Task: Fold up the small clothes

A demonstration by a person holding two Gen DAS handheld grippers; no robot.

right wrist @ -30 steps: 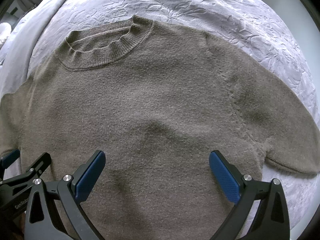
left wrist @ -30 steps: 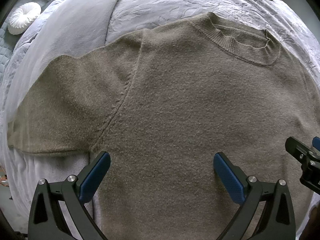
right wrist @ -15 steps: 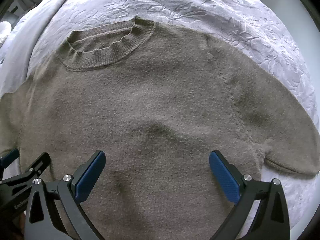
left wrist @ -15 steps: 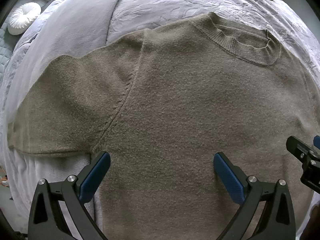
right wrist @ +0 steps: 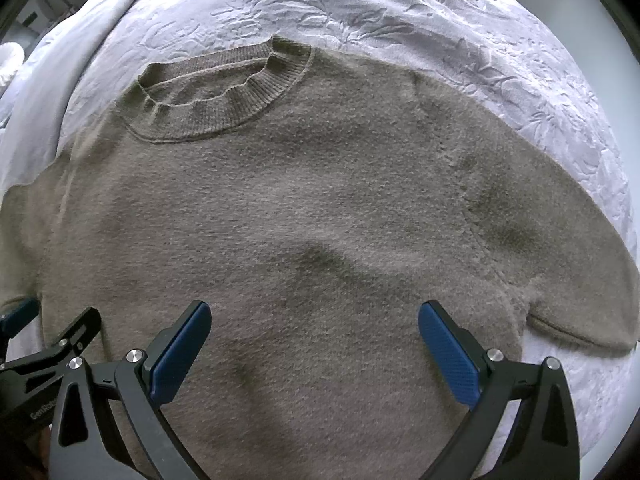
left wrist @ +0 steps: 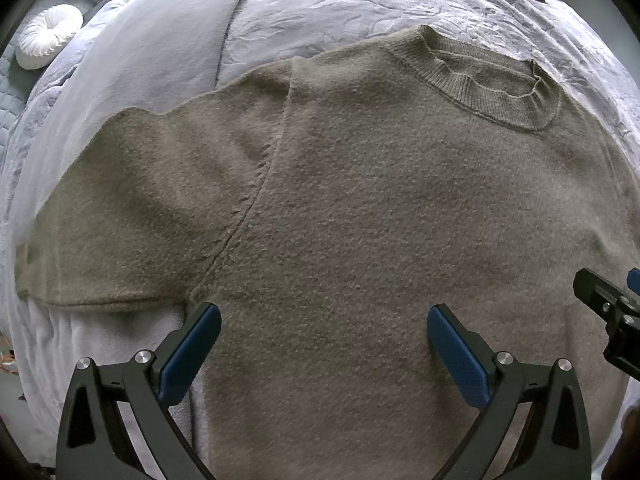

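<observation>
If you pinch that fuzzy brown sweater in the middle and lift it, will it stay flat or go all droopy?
Probably droopy. The sweater is soft knit that already ripples into shallow folds on the bedcover, so the short sleeves would likely dangle. Its fuzzy surface should grip the blue fingers rather than slip. It looks thick, so perhaps a little heavy.

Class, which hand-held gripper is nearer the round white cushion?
Left. The left hand-held gripper sits over the sweater's cushion-side half; the cushion lies beyond that sleeve. The right one is farther.
</observation>
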